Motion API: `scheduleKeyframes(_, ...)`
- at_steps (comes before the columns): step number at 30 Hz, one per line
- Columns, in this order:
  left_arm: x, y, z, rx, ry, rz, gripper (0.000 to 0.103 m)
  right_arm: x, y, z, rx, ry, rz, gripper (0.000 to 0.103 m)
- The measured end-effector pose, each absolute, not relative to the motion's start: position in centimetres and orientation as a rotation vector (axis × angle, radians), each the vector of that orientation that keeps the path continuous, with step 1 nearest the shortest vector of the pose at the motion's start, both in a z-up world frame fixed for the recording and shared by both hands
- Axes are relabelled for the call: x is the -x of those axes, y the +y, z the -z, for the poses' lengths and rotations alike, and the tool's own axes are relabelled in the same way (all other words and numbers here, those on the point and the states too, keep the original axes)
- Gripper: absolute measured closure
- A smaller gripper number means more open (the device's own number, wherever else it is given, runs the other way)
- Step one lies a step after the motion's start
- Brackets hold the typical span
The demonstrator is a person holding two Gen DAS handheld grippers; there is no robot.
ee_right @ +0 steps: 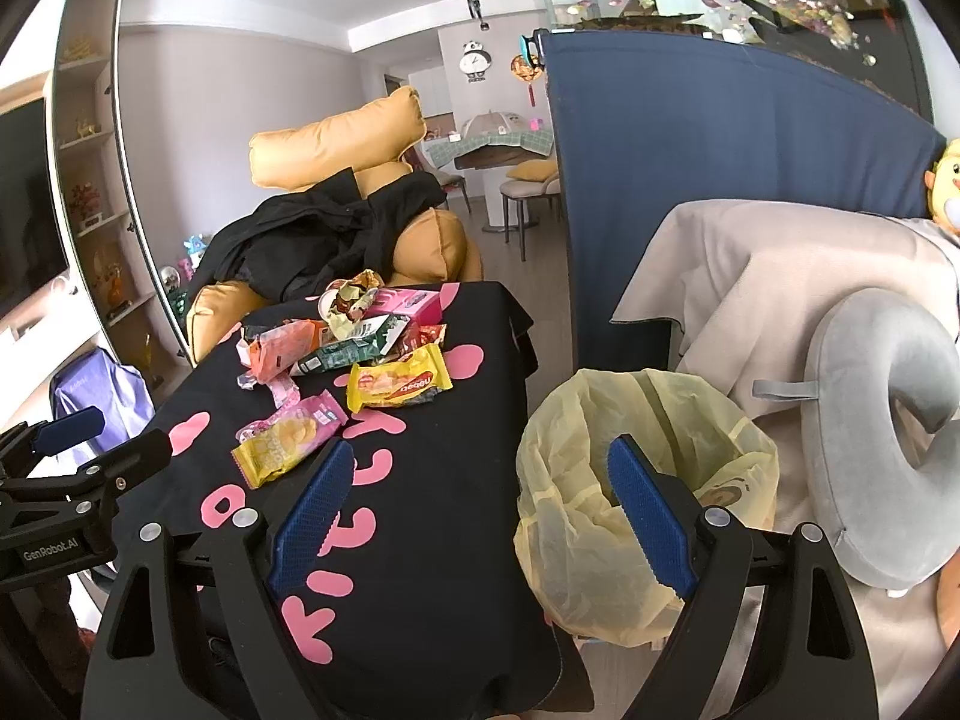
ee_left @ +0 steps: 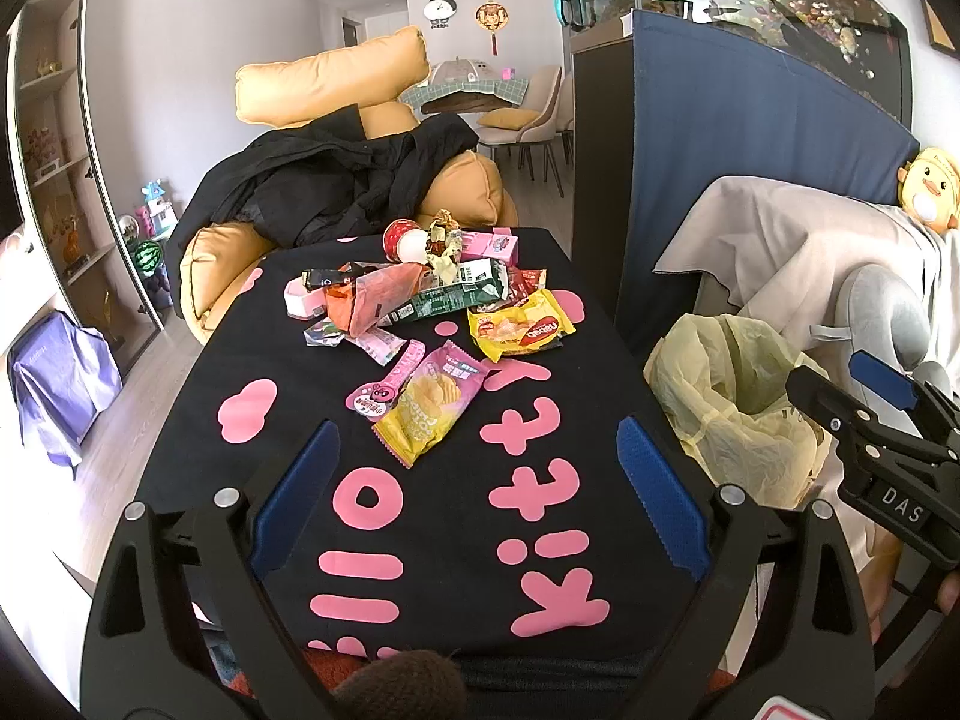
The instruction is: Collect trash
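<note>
Snack wrappers [ee_left: 432,312] heaped at far end of black-clothed surface [ee_left: 300,360], nearest a pink-and-yellow chip bag [ee_left: 429,402]; yellow-lined bin [ee_right: 648,480] set just right of surface, mouth open to receive them. Left tool [ee_left: 477,483] spread wide, empty, aimed at heap. Right tool [ee_right: 477,510] likewise spread, empty, near bin rim.
</note>
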State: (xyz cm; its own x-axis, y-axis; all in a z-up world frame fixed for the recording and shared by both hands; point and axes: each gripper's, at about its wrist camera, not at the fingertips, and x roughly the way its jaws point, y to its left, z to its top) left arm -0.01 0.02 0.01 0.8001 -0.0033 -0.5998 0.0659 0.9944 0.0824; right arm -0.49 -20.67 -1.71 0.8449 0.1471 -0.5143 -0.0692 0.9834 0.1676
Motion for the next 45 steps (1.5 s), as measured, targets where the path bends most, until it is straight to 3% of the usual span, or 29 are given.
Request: scheduleKeyframes(45, -2.4, 2.0, 0.0, -0.061, 0.639, 0.059, 0.013, -2.0, -21.2, 1.6, -0.130, 0.543, -0.094, 0.020)
